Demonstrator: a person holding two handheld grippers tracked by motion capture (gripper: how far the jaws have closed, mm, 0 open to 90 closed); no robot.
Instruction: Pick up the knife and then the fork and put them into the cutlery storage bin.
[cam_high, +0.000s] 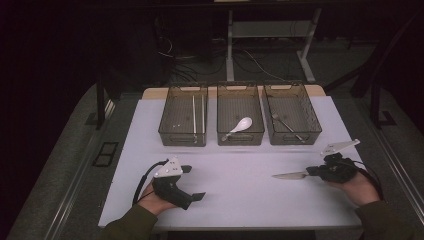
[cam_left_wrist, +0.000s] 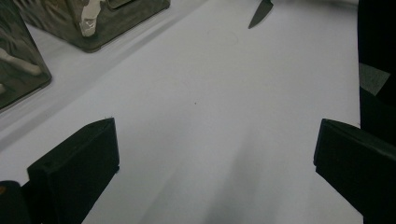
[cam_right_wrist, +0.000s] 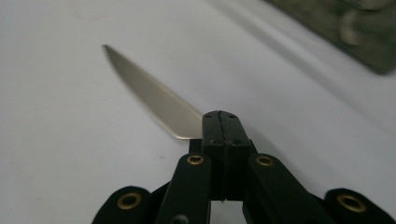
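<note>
Right tongs (cam_high: 311, 172) clamped shut on the knife (cam_high: 290, 175), blade sticking out flat just above the desk (cam_high: 240, 200), near its right edge; likely a sort job, since the three bins hold chopsticks (cam_high: 194, 114), spoon (cam_high: 239, 127) and fork (cam_high: 286, 125) separately. Left tongs (cam_high: 192, 182) wide open, empty, parked at front left. No readable labels or writing anywhere.

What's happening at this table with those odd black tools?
A person holds a gripper in each hand. The right gripper has its fingers shut on a knife, blade pointing left over the white table. The left gripper is open, holding nothing. Three bins stand at the back: chopsticks in the left, a white spoon in the middle, a fork in the right.
</note>
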